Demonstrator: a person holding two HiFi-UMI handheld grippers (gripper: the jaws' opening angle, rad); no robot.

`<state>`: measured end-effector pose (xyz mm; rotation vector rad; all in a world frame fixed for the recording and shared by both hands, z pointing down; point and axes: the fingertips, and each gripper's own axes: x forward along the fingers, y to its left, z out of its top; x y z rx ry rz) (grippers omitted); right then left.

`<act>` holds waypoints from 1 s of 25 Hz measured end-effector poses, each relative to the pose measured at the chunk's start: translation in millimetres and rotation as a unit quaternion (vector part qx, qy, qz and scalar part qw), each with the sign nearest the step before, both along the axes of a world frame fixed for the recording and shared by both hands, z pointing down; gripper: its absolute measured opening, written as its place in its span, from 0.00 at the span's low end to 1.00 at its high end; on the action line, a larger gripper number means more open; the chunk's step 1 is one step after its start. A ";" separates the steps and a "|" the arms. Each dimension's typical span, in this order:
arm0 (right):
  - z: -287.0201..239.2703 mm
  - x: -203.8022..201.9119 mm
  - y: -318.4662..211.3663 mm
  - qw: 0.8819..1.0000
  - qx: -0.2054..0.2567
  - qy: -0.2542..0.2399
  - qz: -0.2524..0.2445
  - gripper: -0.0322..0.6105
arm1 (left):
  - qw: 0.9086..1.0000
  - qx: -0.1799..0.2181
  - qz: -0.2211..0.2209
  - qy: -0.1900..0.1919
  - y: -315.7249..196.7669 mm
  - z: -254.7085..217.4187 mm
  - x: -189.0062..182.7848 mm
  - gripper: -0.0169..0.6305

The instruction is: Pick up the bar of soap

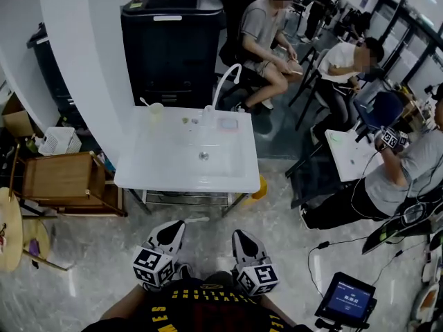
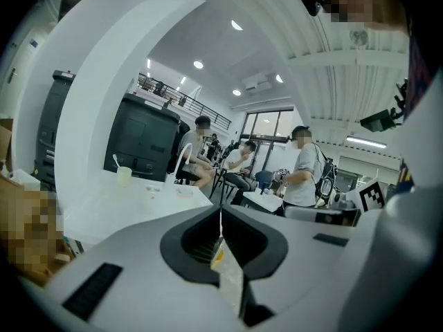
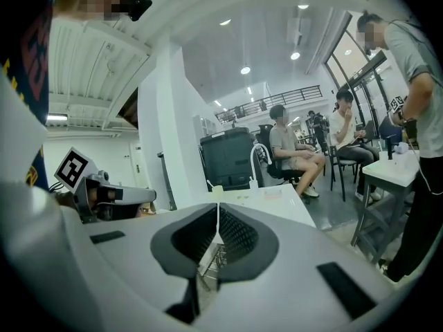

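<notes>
A pale pink bar of soap [image 1: 228, 124] lies on the back ledge of the white sink table [image 1: 138, 175], right of the curved white faucet [image 1: 225, 81]. The soap [image 2: 183, 190] shows small and far in the left gripper view, and the soap [image 3: 271, 194] is just as distant in the right gripper view. My left gripper [image 1: 174, 225] and right gripper [image 1: 240, 235] hang side by side near my body, well short of the table's front edge. Both are shut, jaws meeting along a thin seam. A small translucent scrap hangs at the seam of the left gripper [image 2: 221, 213]. The right gripper [image 3: 218, 209] holds nothing.
A cup with a toothbrush [image 1: 156, 111] stands at the sink's back left. Behind are a black cabinet [image 1: 173, 40] and a white column [image 1: 83, 61]. A wooden cart [image 1: 62, 178] sits left. Seated people [image 1: 266, 26] are at the back right, and a tablet [image 1: 346, 299] and cables lie on the floor at right.
</notes>
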<state>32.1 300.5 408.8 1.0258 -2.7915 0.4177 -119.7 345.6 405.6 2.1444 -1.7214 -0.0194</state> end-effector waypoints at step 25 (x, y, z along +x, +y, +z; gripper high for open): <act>16.4 8.1 -253.9 0.998 -0.030 -0.033 -0.050 0.08 | 0.998 -0.019 -0.033 -0.041 -244.4 -7.8 29.4 0.05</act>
